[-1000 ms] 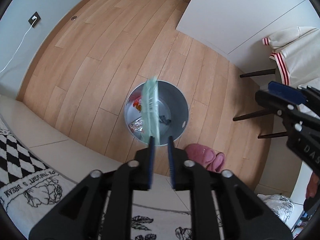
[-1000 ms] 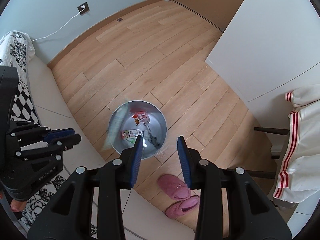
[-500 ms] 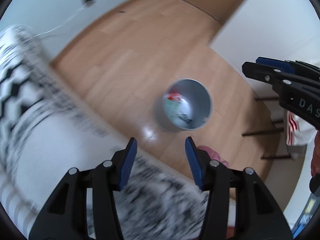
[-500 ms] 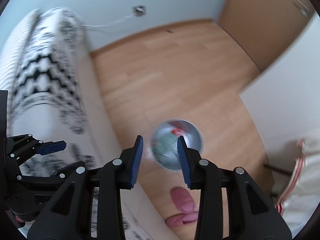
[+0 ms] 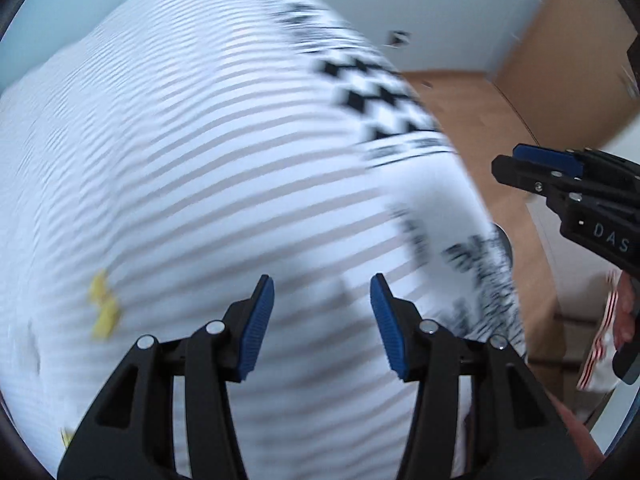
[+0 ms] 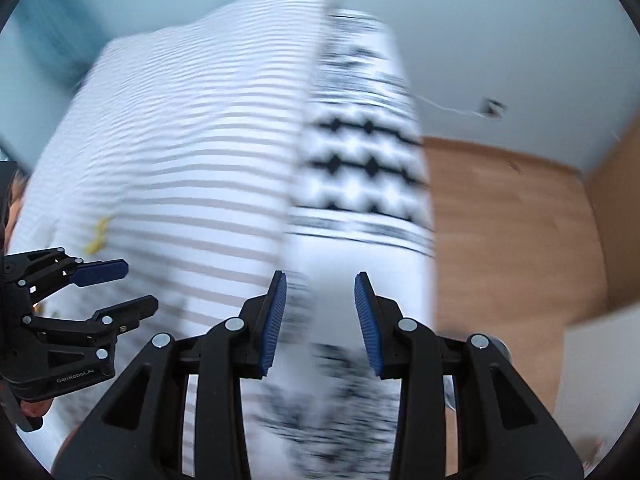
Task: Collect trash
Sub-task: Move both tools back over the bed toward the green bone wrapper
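Both hand-held grippers empty above the striped bed

Your left hand-held gripper (image 5: pixel 322 320) and right hand-held gripper (image 6: pixel 320 320) both hang spread, pinching nothing, over the white grey-striped bed cover (image 5: pixel 180 160) (badly blurred). Small yellow scraps of trash (image 5: pixel 104 308) lie on the stripes, left of your left gripper; the round grey metal bin (image 5: pixel 505 242) peeks past the bed edge.

You are looking across a bed (image 5: pixel 208 168) with a white, grey-striped cover and a black-and-white patterned blanket (image 6: pixel 360 160), all blurred. Beyond it lie a wooden floor (image 6: pixel 512 232), a pale blue wall (image 6: pixel 480 40) with a socket (image 6: pixel 493 107), and a brown door (image 5: pixel 568 60).
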Tool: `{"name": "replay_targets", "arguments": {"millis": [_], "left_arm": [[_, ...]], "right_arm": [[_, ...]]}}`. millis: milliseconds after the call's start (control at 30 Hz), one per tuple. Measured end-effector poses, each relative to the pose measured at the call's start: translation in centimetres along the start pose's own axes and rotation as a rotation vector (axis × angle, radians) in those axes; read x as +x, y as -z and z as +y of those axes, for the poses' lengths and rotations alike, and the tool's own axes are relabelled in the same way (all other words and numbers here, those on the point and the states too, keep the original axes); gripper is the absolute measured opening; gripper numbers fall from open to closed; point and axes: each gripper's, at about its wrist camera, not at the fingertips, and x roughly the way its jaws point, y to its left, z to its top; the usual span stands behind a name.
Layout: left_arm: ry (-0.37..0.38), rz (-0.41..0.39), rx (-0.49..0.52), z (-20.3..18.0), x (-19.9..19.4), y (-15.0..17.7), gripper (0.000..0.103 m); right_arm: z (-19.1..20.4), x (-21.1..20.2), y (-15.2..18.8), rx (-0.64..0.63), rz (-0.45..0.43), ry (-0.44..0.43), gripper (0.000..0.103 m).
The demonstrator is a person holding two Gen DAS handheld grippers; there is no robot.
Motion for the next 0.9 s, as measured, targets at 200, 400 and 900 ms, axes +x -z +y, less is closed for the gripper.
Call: {"name": "replay_targets", "arguments": {"millis": [200,400,900], "left_arm": [[-0.13,0.019,-0.273,11.6,-4.6,7.9,0.051],[-0.263,0.062,-0.535,20.5,-7.7,16.8,0.051],[-0.299,0.104,-0.613,24.1,-1.8,25.5,0.051]], "right_arm": [[14.7,1.1,-1.5,-0.243,0.048,-0.193,0.034],[28.3,2.6,0.7,-0.483,0.117,-0.352,0.034],[36.9,7.8,5.4,-0.672,0.183,-0.404,0.034]]}}
